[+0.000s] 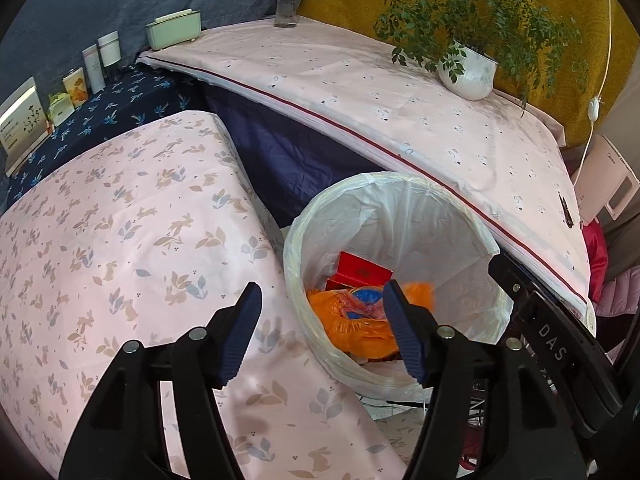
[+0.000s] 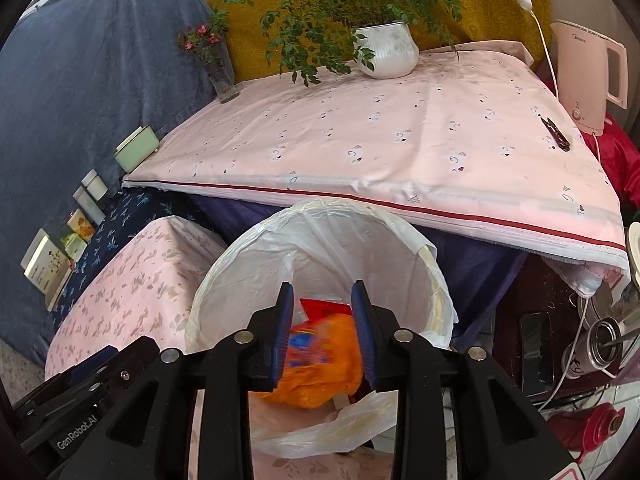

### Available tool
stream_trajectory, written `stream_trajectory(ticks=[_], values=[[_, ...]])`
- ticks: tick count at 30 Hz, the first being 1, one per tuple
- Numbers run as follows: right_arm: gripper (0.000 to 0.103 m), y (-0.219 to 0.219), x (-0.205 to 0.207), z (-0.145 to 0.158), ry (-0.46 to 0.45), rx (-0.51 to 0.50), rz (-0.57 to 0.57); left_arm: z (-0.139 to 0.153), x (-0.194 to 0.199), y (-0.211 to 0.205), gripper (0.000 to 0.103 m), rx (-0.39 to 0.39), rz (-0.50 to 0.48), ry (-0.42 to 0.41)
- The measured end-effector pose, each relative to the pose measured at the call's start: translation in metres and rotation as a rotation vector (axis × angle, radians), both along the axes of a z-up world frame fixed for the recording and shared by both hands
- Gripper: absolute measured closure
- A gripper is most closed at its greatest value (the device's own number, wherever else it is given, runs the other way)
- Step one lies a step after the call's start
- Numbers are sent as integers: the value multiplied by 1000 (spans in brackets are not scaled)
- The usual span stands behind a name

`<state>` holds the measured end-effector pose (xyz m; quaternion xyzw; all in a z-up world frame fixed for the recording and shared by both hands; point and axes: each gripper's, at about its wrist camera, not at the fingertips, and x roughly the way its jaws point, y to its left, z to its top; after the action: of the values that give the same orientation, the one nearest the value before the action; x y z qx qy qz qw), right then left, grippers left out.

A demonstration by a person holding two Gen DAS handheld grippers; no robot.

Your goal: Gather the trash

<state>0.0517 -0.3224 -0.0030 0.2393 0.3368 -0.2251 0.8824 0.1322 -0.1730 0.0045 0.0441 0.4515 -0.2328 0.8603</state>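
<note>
Grippers poised over the lined trash bin [image 2: 320, 248] between two cloth-covered tables

Bin holds an orange bag [image 2: 320, 372] and red box [image 1: 362, 272]; right gripper [image 2: 322, 336] tilts down over its rim, fingers apart, bag blurred between them; left gripper [image 1: 322, 334] alongside, fingers wide apart, empty.

Trash [image 2: 316, 364] in bin [image 2: 224, 280], below table [image 2: 360, 152]

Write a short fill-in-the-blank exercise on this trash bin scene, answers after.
1. The trash bin is lined with a ____ plastic bag.
2. The crumpled bag inside the bin is ____.
3. The box beside it in the bin is ____.
4. The potted plant stands in a ____ pot.

Answers: white; orange; red; white
</note>
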Motion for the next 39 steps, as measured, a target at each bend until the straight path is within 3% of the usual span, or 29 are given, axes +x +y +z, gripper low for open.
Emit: stream_trajectory(ticks=[5,13,39], values=[[62,9,0,4,1,-10,17,0,-1,7,43,-2,14,2],[57,24,-4,8,15,-47,57,3,-6,14,41,0,28,-8],[50,65,-41,-4,131,-142,184,-16,-42,47,38,63,50,-10]])
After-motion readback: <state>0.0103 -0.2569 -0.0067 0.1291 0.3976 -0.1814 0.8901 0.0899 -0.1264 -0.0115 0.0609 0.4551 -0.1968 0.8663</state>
